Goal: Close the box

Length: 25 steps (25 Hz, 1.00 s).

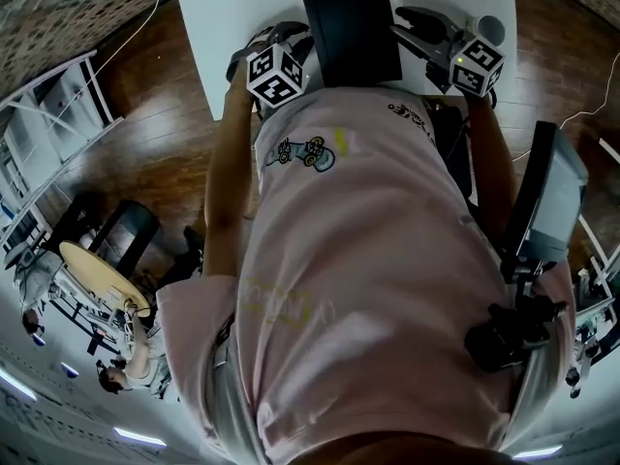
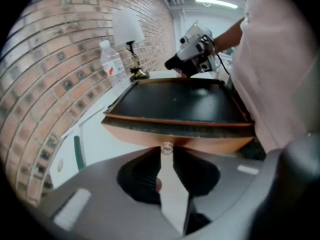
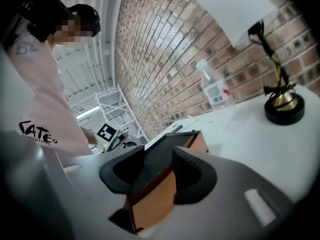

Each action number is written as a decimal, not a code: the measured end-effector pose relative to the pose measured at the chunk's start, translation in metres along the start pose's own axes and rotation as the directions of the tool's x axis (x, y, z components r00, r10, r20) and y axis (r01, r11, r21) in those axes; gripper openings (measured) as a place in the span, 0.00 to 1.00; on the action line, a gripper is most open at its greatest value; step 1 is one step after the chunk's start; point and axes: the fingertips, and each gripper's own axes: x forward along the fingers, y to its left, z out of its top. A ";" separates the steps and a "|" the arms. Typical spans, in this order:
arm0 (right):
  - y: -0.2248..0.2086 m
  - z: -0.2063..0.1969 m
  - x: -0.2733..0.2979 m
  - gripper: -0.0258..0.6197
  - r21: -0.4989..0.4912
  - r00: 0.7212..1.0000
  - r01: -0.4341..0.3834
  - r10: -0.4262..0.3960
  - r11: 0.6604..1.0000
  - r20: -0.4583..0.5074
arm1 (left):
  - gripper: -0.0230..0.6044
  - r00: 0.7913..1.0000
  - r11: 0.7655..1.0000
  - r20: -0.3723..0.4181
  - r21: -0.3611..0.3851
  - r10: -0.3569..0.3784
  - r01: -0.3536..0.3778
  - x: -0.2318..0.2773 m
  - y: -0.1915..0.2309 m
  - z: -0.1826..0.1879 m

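Note:
A flat box point(image 1: 351, 27) with a black top and tan sides lies on the white table point(image 1: 218, 37). My left gripper point(image 1: 295, 45) is at its left side. In the left gripper view the box point(image 2: 175, 101) fills the middle, and the left gripper point(image 2: 166, 151) is shut, tips right at the tan side below the top's rim. My right gripper point(image 1: 407, 22) is on the box's right side and shows beyond the box point(image 2: 192, 51). In the right gripper view the box's edge point(image 3: 152, 196) fills the gap of the right gripper point(image 3: 157, 154), with both pads against it.
A lamp point(image 2: 127, 26) with a white shade and a black base point(image 3: 284, 106) and a water bottle point(image 2: 112, 64) stand by the brick wall. A green pen point(image 2: 77, 151) lies on the table left of the box. A chair point(image 1: 552, 201) stands behind the person at the right.

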 end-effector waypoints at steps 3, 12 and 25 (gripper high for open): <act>-0.012 0.014 -0.021 0.30 -0.036 0.992 0.108 -0.106 0.993 0.075 | 0.16 0.996 0.980 0.071 -0.194 0.055 -0.041 -0.014 0.004 -0.015; -0.018 -0.001 0.010 0.29 0.018 0.988 0.147 -0.147 0.989 0.052 | 0.16 0.992 0.996 0.102 -0.046 0.077 -0.073 0.014 0.008 0.025; -0.017 -0.001 -0.002 0.36 0.044 0.982 0.166 -0.169 0.985 0.089 | 0.76 0.977 0.954 0.127 -0.268 0.171 -0.132 -0.042 0.040 -0.017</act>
